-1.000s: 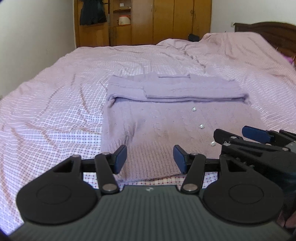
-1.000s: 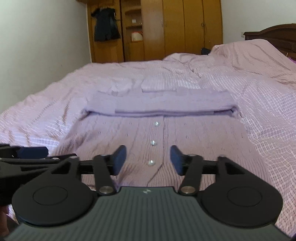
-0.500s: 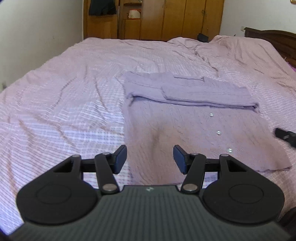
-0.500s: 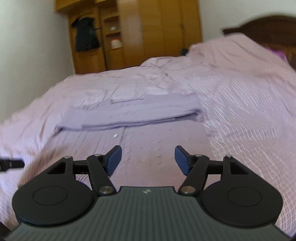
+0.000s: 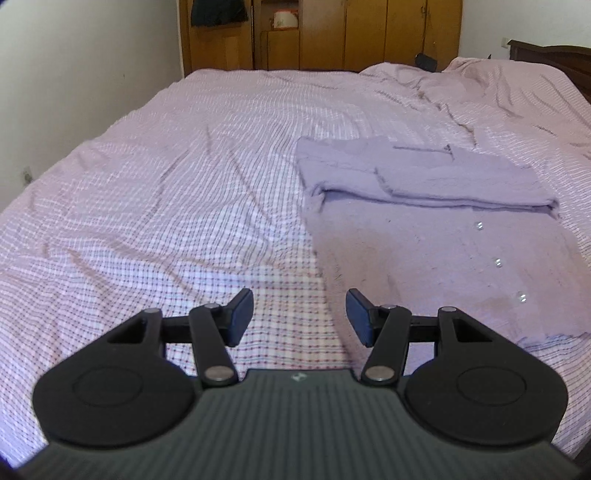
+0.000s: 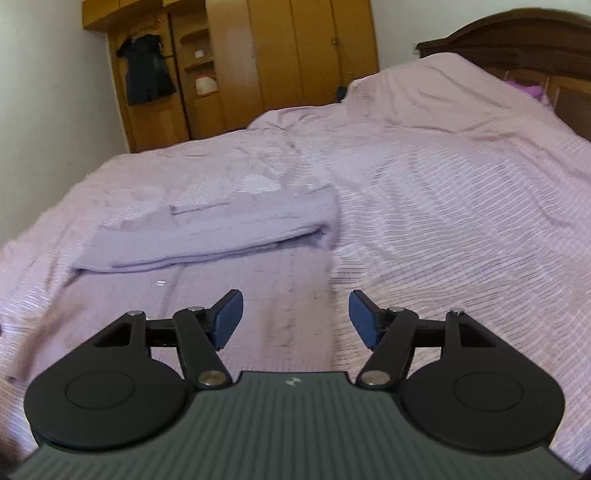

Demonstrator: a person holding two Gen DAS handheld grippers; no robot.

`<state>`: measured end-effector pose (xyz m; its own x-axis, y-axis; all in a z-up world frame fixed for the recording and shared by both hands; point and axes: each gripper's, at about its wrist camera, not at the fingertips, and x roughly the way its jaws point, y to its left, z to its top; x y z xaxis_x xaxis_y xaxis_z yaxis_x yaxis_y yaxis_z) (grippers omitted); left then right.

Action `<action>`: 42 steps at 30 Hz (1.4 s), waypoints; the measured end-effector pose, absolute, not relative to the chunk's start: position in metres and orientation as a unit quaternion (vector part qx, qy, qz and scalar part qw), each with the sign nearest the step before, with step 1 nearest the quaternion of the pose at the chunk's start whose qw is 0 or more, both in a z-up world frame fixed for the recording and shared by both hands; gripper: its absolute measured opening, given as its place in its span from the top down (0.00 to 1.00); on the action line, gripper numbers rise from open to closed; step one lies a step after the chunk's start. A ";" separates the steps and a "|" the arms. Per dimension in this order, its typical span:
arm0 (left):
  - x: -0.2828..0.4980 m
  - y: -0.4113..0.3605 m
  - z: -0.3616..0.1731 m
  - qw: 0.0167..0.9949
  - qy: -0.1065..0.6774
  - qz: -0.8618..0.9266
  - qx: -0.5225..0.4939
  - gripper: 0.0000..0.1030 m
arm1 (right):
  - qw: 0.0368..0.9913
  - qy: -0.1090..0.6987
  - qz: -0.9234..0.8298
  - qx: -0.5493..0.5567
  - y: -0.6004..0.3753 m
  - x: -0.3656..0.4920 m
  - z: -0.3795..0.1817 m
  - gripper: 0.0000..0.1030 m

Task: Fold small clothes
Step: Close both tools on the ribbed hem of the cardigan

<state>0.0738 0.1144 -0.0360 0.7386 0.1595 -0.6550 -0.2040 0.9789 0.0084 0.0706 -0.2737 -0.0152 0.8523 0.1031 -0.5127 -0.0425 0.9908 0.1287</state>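
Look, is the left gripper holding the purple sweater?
No, the left gripper hangs open over the checked bedsheet, with the purple sweater lying flat off to its right.

Left wrist view: low over my bed (image 5: 184, 206), facing the wardrobe (image 5: 332, 33), cardigan (image 5: 424, 221) right of centre. Right wrist view: same heading, tilted, cardigan (image 6: 221, 229) left. Both share these.

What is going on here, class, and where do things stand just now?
A person is folding a lilac cardigan on a bed with two hand-held grippers. Its top part, sleeves included, is already folded down across the body; the buttoned lower half lies flat. The left gripper is at the cardigan's left edge and the right gripper at its right edge. Both are open and hold nothing.
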 end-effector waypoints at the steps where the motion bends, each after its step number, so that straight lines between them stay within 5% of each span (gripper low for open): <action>1: 0.074 0.117 -0.038 0.931 0.350 0.098 -0.035 0.44 | 0.961 0.272 0.033 0.051 -0.277 0.072 -0.016 0.31; 14: 0.090 0.125 -0.053 0.922 0.379 0.042 -0.062 0.44 | 0.945 0.320 0.057 0.035 -0.290 0.097 -0.042 0.31; 28: 0.099 0.140 -0.074 0.906 0.399 -0.006 -0.143 0.44 | 0.894 0.369 0.127 0.220 -0.340 0.106 -0.097 0.31; 42: 0.103 0.131 -0.076 0.886 0.424 -0.047 -0.181 0.34 | 0.832 0.404 0.228 0.304 -0.344 0.116 -0.117 0.38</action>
